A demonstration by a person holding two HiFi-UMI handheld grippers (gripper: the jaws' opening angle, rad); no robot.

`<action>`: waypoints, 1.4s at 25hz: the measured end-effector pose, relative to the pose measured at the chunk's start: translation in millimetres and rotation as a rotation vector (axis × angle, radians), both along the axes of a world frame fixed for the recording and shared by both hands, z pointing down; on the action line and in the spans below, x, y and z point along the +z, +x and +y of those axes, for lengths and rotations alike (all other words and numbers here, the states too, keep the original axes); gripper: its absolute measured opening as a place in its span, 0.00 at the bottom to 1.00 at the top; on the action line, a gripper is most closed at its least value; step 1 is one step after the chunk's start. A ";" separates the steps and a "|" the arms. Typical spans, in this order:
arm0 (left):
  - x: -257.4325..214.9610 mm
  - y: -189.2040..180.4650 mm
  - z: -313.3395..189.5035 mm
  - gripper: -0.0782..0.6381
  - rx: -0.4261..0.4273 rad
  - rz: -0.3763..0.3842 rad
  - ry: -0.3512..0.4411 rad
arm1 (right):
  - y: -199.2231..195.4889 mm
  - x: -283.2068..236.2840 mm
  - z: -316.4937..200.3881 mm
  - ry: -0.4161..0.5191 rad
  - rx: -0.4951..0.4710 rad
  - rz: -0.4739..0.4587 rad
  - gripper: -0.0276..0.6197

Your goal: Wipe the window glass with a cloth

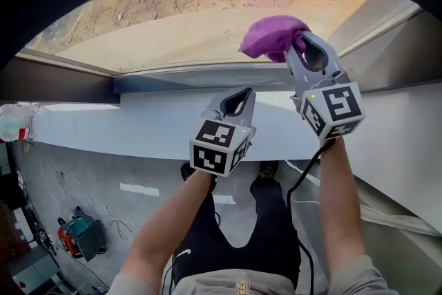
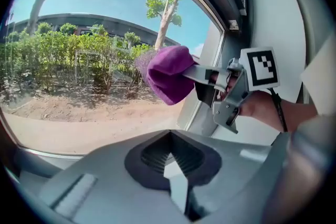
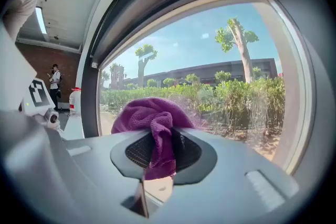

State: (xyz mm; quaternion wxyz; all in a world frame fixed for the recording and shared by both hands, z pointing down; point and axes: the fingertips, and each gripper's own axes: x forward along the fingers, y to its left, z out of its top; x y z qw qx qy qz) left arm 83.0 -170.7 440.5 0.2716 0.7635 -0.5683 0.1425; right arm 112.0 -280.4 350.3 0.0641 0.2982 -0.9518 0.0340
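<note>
Purple cloth (image 1: 273, 38) is bunched in the right tongs (image 1: 295, 46), whose jaws are clamped on a fold of it while the rest bulges out ahead. It is held up to the window glass (image 1: 186, 17) on the right side of the pane, near the right frame. A faint purple reflection shows beside it, so it looks to be touching the glass or just short of it; I cannot tell which. The left tongs (image 1: 235, 97) are closed on nothing and hang lower and to the left, over the white sill (image 1: 138, 124).

I judge the wiping itself to be the step in hand. The next move calls for steady pressure and a sweep left across the pane, keeping the hard jaws off the glass — only cloth should rub it.

No brand or wording is readable — only the black-and-white square markers on each cube.
</note>
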 end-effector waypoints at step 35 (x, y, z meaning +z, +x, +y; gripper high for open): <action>37.5 -22.0 12.7 0.11 -0.047 -0.007 0.011 | -6.9 226.0 19.4 -0.365 0.010 0.221 0.19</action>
